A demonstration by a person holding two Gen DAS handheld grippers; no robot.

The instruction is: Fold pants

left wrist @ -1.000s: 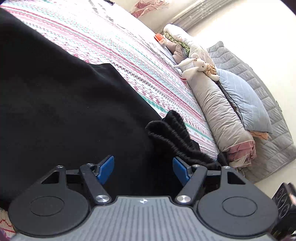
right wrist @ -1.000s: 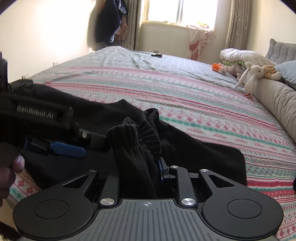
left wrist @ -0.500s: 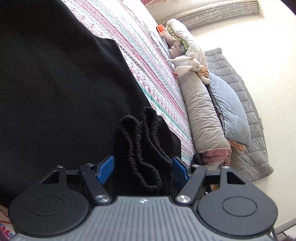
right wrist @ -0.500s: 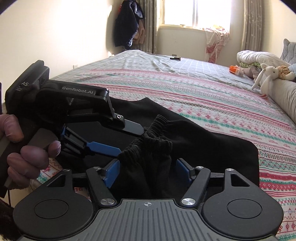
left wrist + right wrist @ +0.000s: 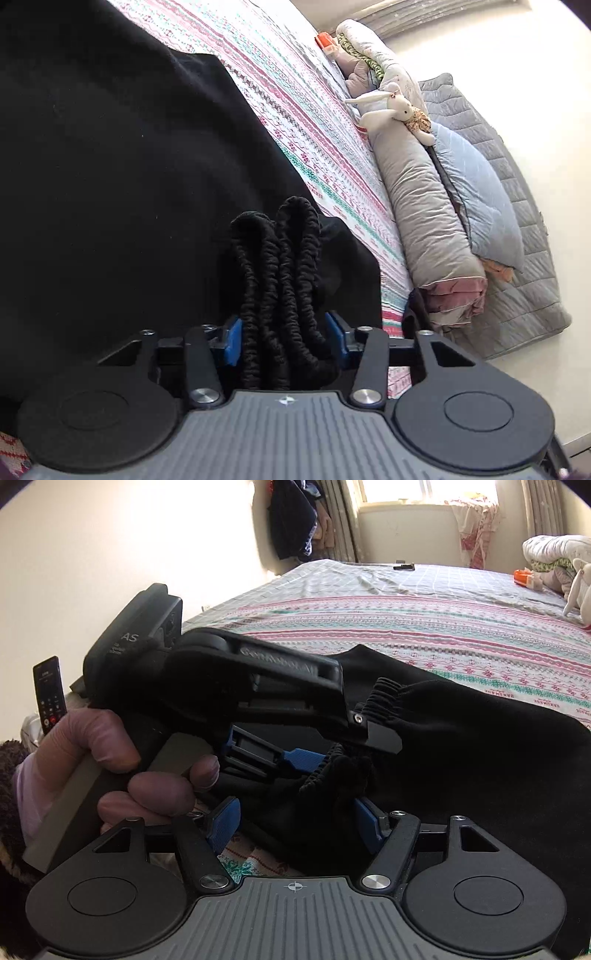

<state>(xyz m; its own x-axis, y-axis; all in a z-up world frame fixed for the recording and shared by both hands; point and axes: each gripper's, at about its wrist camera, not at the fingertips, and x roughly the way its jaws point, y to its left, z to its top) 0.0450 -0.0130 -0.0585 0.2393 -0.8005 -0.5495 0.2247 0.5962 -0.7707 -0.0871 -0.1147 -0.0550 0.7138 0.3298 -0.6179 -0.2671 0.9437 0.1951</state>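
Note:
Black pants (image 5: 110, 177) lie on a striped bedspread (image 5: 295, 110). Their bunched elastic waistband (image 5: 284, 295) sits between the blue pads of my left gripper (image 5: 283, 341), which is closing on it. In the right wrist view the pants (image 5: 480, 760) spread to the right. My right gripper (image 5: 295, 823) is open, with the waistband (image 5: 340, 771) lying loose between its fingers. The left gripper's body (image 5: 258, 686), held by a hand, crosses just above it.
A long grey bolster (image 5: 424, 206), a blue pillow (image 5: 476, 192) and a white plush rabbit (image 5: 388, 110) line the bed's right side. A phone (image 5: 50, 694) stands at the left. Window and curtains are at the back (image 5: 424, 494).
My right gripper opened and let go of the waistband. My left gripper moved in over the waistband and narrowed its fingers around it.

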